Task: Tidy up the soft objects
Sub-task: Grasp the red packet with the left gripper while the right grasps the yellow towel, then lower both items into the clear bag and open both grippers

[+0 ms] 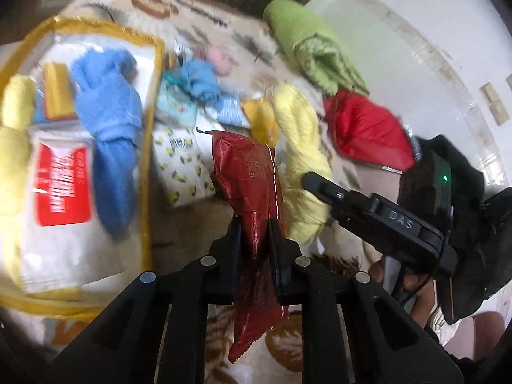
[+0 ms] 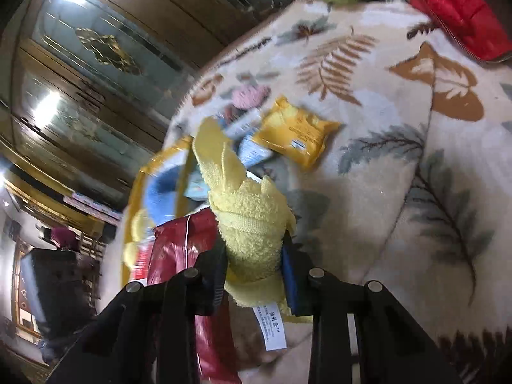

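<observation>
Above the leaf-print blanket, left hand-held gripper clenched the red pouch, right hand-held gripper clenched the yellow towel, presumably headed for the yellow-trimmed bag.

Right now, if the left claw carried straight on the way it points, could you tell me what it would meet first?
Probably the lemon-print white packet on the leaf-patterned blanket. The left claw, shut on the dark red foil packet, points just past it; the yellow towel lies to the right. Depth is unclear.
</observation>
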